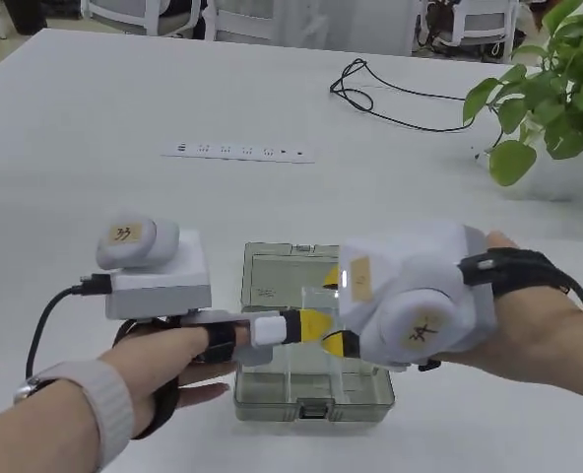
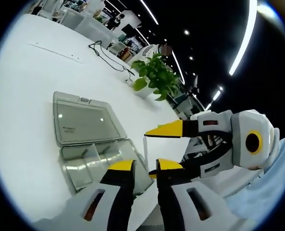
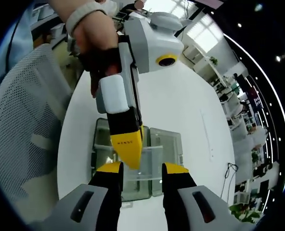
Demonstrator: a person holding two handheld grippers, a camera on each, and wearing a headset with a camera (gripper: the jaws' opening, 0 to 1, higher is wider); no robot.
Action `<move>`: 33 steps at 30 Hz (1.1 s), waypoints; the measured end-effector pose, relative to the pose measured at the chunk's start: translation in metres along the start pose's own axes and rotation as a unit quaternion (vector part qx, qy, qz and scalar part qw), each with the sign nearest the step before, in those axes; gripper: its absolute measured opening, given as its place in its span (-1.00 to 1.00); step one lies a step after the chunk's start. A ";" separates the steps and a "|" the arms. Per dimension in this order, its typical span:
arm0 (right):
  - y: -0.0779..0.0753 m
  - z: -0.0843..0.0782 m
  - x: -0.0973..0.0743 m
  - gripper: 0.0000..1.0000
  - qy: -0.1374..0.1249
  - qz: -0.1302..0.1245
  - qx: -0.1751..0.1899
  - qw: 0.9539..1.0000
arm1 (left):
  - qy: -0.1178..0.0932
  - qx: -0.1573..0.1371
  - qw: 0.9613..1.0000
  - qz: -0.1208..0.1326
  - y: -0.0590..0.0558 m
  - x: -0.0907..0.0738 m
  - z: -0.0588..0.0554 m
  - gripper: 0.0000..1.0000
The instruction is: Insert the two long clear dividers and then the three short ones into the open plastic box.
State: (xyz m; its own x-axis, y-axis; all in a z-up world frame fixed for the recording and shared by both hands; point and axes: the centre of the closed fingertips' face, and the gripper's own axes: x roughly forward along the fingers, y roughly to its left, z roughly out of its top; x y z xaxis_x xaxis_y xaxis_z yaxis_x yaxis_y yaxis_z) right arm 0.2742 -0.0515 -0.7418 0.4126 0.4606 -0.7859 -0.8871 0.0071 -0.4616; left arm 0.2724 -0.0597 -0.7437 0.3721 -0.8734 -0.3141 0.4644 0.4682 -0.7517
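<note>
While the right tool (image 1: pixel 338 310) gapes above the box (image 1: pixel 272 396), I cannot tell whether the left tool (image 2: pixel 145 166) pinches the divider (image 1: pixel 317 298).

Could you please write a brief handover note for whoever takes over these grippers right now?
The left gripper has its tips over the box, with a clear divider edge-on between its jaws. I cannot confirm the grip.
The right gripper has its jaws apart, tips facing that divider.
The box sits on the table straight ahead, lid folded back flat.
Done: I cannot tell how many dividers are seated, being clear plastic in a clear box.
Left: seat this divider, then the rest.
</note>
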 end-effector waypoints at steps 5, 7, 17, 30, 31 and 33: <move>0.001 0.004 0.000 -0.36 -0.004 0.002 0.010 1.000 | -0.001 -0.008 1.000 -0.001 0.000 -0.001 -0.002 -1.00; 0.002 0.005 0.000 -0.36 -0.004 0.004 0.009 1.000 | -0.002 -0.015 1.000 -0.005 -0.002 -0.001 -0.002 -1.00; 0.004 0.006 -0.001 -0.36 -0.005 0.009 -0.005 1.000 | 0.004 -0.020 1.000 -0.010 -0.003 -0.004 -0.004 -1.00; 0.001 0.015 -0.013 -0.11 -0.053 0.055 0.036 0.996 | 0.016 0.018 0.999 -0.028 -0.006 -0.008 -0.004 -1.00; -0.001 0.014 -0.017 -0.11 -0.057 0.059 0.050 0.995 | 0.018 0.021 0.999 -0.030 -0.006 -0.008 -0.004 -1.00; -0.003 0.015 -0.022 -0.12 -0.066 0.075 0.066 0.993 | 0.021 0.039 0.998 -0.038 -0.007 -0.010 -0.006 -1.00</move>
State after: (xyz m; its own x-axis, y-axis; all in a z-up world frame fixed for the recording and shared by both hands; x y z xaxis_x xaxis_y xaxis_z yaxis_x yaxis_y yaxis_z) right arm 0.2646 -0.0487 -0.7173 0.2510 0.5773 -0.7770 -0.9594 0.0415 -0.2791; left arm 0.2609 -0.0549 -0.7387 0.3003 -0.9108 -0.2834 0.5512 0.4082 -0.7277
